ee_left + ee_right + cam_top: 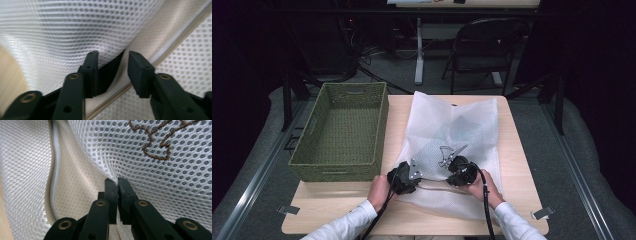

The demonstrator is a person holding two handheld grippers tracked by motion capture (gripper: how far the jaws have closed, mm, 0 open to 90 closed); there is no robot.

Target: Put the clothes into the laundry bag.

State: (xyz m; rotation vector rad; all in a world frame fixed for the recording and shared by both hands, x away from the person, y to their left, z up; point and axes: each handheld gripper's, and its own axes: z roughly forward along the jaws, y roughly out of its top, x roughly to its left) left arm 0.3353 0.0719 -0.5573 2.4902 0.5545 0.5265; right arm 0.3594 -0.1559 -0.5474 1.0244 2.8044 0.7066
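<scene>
The white mesh bag (pixel 452 135) lies spread over the middle and right of the worktop (pixel 512 150), its near edge by my hands. My right hand-held gripper (pixel 117 181) is clamped on a fold of the mesh, the cloth pinched tight between its jaws and pulled up into a ridge. My left hand-held gripper (pixel 112 58) stands with its jaws parted; the mesh edge and a pale seam (pixel 160 50) run through the gap, but the pads do not press on them. In the high view both grippers sit close together at the bag's near edge, the left (pixel 404 177) just beside the right (pixel 460 172).

A brown stitched outline (pixel 160 142) shows on the mesh beyond my right jaws; it is cut off at the top of that view, so I cannot tell its full shape. Something dark and thin lies under the mesh near my right hand-held gripper (pixel 451 154); I cannot make out what it is.

To the left of the bag, a green woven basket (pixel 343 131) rests on the worktop, just beside the cloth. Beyond the worktop a folding chair (pixel 484 47) stands on the floor, with cables (pixel 372 55) trailing in the dim background.
</scene>
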